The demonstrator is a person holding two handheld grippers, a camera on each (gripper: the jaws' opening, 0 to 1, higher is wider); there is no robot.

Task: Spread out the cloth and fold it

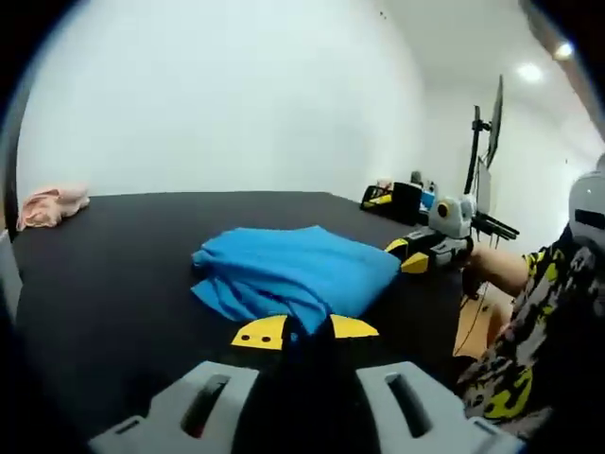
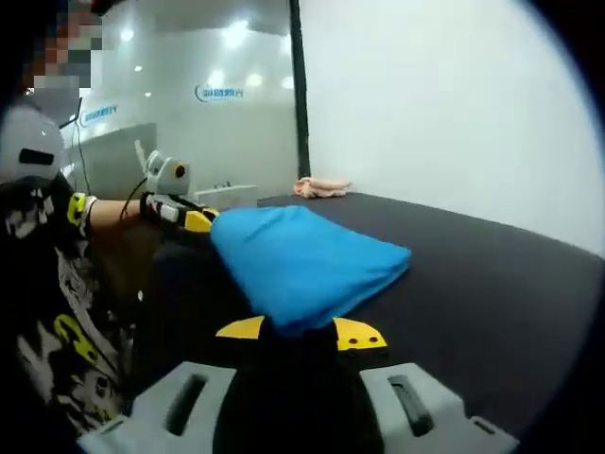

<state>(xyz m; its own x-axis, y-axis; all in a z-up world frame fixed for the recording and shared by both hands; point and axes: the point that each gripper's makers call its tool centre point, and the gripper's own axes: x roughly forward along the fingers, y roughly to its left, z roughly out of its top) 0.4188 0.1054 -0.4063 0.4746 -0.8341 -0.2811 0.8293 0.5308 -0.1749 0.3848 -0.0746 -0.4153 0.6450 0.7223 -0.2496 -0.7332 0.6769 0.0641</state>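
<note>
A blue cloth (image 1: 298,270) lies folded in a thick bundle on the black table (image 1: 113,284). My left gripper (image 1: 306,331) rises from the bottom of the left gripper view, its yellow-tipped jaws shut on the cloth's near edge. At the cloth's right edge, my right gripper (image 1: 408,255) is also pinched on the fabric. In the right gripper view the blue cloth (image 2: 302,260) runs down between the jaws of my right gripper (image 2: 300,331). My left gripper (image 2: 198,220) holds the cloth's far left corner there.
A pink cloth (image 1: 52,203) (image 2: 321,186) lies crumpled at the table's far end. A monitor on a stand (image 1: 492,132) and some small items (image 1: 397,199) are beyond the table's corner. The person's patterned sleeve (image 1: 539,322) (image 2: 47,284) is beside the table.
</note>
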